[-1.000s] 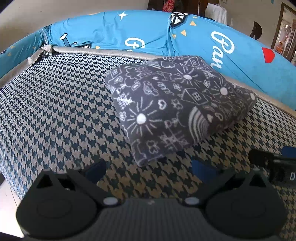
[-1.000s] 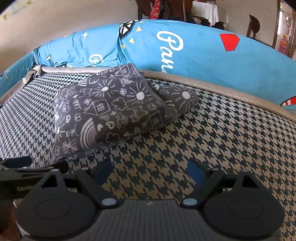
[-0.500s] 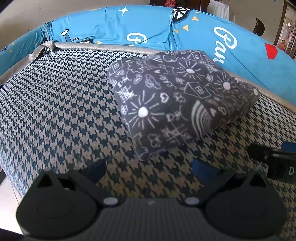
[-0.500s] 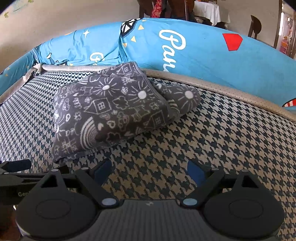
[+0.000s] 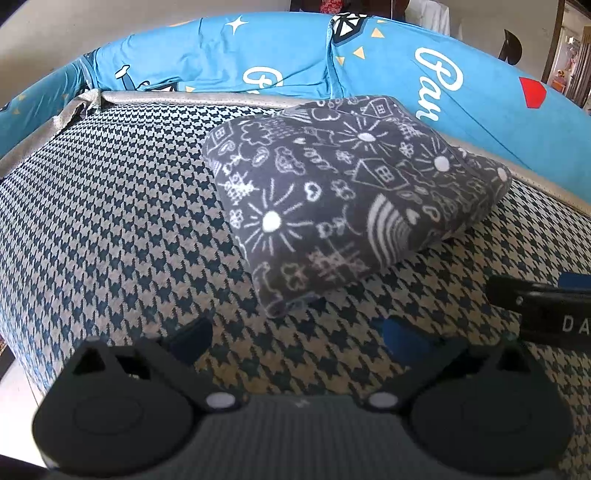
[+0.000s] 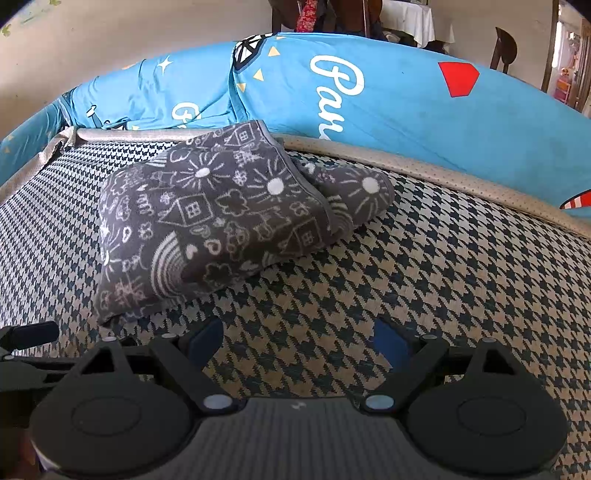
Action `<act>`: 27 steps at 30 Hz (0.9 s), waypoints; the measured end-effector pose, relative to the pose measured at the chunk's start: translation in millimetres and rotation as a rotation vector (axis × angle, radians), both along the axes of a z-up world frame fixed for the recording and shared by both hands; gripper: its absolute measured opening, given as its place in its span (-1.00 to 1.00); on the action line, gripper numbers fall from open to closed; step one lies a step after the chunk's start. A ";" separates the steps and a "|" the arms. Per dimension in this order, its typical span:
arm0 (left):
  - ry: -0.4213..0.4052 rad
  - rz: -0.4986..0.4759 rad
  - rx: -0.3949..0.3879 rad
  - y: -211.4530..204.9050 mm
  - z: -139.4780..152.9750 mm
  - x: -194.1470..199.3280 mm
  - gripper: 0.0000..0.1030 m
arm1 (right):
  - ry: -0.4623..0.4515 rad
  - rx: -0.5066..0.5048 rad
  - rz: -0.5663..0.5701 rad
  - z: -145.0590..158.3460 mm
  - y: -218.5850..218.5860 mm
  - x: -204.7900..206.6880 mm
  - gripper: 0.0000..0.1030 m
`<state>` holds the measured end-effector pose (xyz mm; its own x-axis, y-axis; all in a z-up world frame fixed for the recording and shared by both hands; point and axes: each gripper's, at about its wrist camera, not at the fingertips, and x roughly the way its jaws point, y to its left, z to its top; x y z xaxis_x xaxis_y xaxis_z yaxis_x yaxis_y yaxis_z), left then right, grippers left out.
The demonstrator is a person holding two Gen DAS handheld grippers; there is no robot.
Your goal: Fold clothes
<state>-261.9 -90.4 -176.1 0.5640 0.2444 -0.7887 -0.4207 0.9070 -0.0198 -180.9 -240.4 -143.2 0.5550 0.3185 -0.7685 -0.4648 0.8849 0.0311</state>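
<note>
A dark grey garment [image 5: 343,192] printed with white doodles lies folded into a thick bundle on the houndstooth seat; the right wrist view shows the same garment [image 6: 229,221] left of centre. My left gripper [image 5: 295,339] hovers open just in front of the bundle's near corner, nothing between its blue pads. My right gripper [image 6: 297,343] is also open and empty, a little short of the garment's front right edge. The right gripper's black body [image 5: 546,306] pokes in at the right of the left wrist view.
The houndstooth cushion [image 5: 122,221] has a beige piped rim [image 6: 461,177] at the back. Blue printed back cushions [image 6: 388,99] rise behind it. The seat drops to the floor [image 5: 14,384] at the lower left. Chairs and a white-clothed table [image 6: 410,18] stand far behind.
Both grippers have drifted slightly, so the garment sits a little lower and nearer in view. The garment itself has not moved and both grippers stay open.
</note>
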 end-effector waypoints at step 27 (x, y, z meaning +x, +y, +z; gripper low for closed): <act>0.037 0.005 0.006 -2.7 -4.8 2.5 1.00 | 0.028 0.004 -0.037 -3.7 -4.0 3.8 0.74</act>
